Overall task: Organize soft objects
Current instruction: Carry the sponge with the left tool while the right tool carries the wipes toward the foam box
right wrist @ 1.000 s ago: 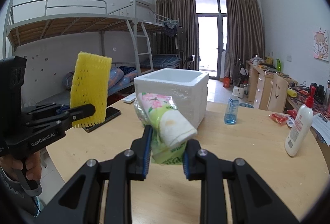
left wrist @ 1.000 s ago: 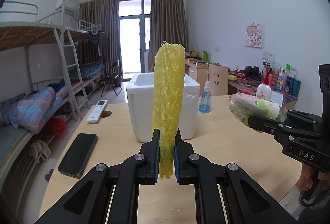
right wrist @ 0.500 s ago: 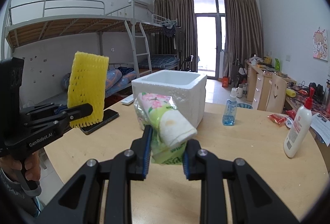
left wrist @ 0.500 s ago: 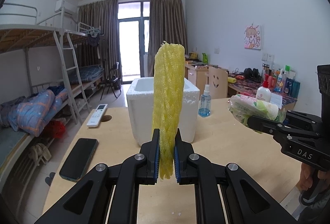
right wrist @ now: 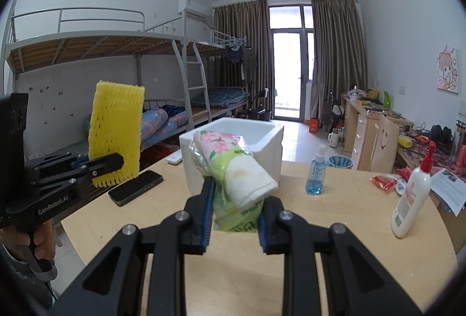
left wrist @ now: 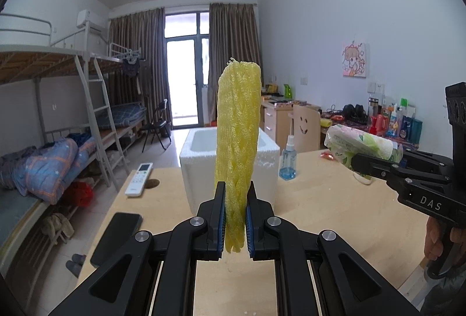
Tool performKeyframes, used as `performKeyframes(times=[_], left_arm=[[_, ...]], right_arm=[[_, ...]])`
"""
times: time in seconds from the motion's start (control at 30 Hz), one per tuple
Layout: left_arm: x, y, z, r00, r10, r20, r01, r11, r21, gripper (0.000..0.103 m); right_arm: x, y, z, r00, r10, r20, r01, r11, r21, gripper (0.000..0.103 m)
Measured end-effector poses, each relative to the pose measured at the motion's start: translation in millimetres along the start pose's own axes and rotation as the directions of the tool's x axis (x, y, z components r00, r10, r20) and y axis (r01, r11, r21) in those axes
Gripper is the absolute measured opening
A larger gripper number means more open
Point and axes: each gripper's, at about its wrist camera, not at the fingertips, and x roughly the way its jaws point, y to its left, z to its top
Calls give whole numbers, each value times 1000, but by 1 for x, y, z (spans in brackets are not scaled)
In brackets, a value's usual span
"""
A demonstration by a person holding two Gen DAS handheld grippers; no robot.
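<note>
Left gripper (left wrist: 235, 224) pinches upright yellow foam mesh (left wrist: 237, 141); right gripper (right wrist: 233, 214) clamps a crinkly plastic-wrapped towel (right wrist: 233, 167) near the white foam box (right wrist: 256, 135).

White walls are seen; a metal bunk bed (right wrist: 122, 59) is set left, brown curtains (right wrist: 335, 54) flank a bright glass door (right wrist: 287, 68).

Left gripper (left wrist: 235, 217) held level above the table, jaws clamped narrow; right gripper (right wrist: 234, 209) level too, jaws clamped wider apart
</note>
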Motion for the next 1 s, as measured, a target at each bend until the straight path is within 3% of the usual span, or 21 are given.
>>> performKeyframes(times=[0.53, 1.0], left_arm=[[-5, -2, 15, 999, -7, 34, 7, 1000, 13, 12], [14, 8, 26, 1000, -19, -3, 19, 1000, 3, 12]], right_arm=[[-4, -1, 14, 999, 12, 39, -11, 1000, -14, 29], [13, -4, 23, 1000, 6, 17, -5, 1000, -13, 29]])
